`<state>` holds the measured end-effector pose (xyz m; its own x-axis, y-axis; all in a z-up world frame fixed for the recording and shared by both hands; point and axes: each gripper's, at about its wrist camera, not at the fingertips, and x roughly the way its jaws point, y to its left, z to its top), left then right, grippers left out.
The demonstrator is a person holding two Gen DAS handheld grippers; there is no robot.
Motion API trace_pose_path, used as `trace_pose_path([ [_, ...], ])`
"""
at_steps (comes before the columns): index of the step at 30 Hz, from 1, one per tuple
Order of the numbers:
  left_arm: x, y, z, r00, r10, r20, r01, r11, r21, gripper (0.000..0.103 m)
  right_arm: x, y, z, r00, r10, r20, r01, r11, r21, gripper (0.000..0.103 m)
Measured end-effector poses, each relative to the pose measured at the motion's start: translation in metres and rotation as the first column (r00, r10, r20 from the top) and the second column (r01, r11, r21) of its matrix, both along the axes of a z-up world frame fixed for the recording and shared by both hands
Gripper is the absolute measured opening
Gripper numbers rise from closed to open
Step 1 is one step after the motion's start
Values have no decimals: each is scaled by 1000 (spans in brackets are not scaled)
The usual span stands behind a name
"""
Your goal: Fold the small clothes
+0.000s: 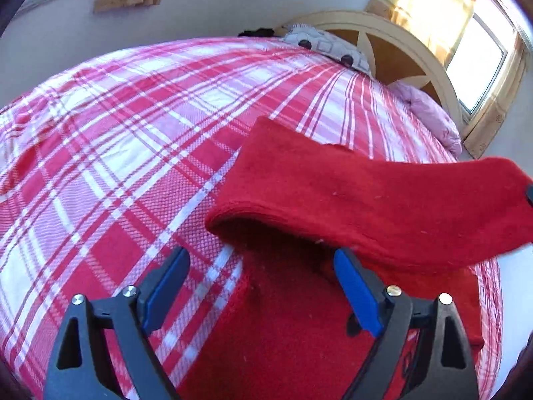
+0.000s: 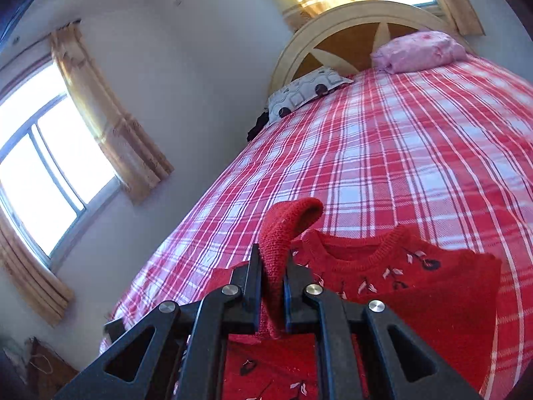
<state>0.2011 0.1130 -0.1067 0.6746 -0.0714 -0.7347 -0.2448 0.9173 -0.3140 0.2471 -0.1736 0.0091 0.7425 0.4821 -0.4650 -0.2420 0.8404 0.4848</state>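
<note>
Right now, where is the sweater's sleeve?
In the right wrist view, the sleeve is pinched in the right gripper, lifted above the red sweater on the plaid bedspread. The open left gripper sits under it.

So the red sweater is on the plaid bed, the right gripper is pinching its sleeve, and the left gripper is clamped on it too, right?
Not quite: the left gripper is open, its jaws spread wide and gripping nothing, as the left wrist view shows. The rest holds: the red sweater lies on the plaid bed, and the right gripper pinches its sleeve.
</note>
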Motion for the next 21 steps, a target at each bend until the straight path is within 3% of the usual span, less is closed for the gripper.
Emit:
trace_pose_path([
  [4,-5,-20,1,998,-68,-8,68,998,8,91,5,22,16,998,59,21,-59,998,9,9],
  [7,7,-34,-5,997,-67,-42,70,995,68,91,2,36,35,994,90,56,-91,996,16,9],
  [10,31,-28,-12,995,4,-97,7,994,107,91,-7,43,62,987,114,116,-119,992,43,9],
  [14,42,6,-10,988,127,-90,-123,991,55,91,-25,39,88,974,110,198,-122,991,50,9],
  [18,34,40,-13,975,213,-62,-214,977,-4,91,-30,24,86,974,84,212,-96,994,44,9],
  [21,35,33,-14,982,180,-62,-176,982,62,91,-27,5,64,985,40,169,-48,998,45,9],
])
